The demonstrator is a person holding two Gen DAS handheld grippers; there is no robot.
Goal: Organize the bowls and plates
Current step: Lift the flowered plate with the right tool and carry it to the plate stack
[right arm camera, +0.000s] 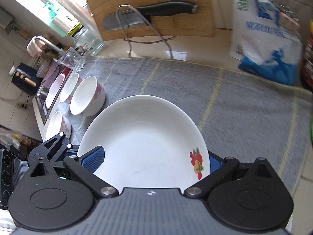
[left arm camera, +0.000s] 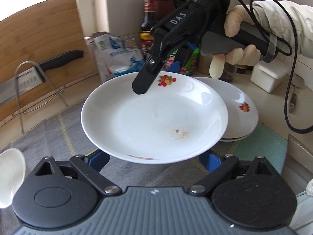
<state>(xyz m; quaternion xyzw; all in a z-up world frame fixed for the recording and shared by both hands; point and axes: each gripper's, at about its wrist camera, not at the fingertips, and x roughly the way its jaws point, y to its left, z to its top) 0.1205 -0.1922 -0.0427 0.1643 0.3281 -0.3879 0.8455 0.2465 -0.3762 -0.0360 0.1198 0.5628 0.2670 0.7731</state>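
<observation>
Above the grey cloth on the worktop, held clear of it: a white fruit-print plate, tilted a little, with a brown speckled stain in its well. Pinched at the far rim, beside the fruit print, by the right tongs, one finger over the rim and the blue pad under it, gripped by a gloved hand. Nearer, at the opposite rim, the left tongs spread wide, a blue pad at each side and the plate's edge hiding their tips; no pinch visible there, and cannot tell whether touching at all.

Just beyond and to the right in the left wrist view, partly under the held plate's rim: a stack of matching plates, lying flat. Probably the goal, so the move looks short, rightward and away, then down. Nearer to the right hand. Well apart, on the cloth's other side, a cluster of white bowls.
</observation>
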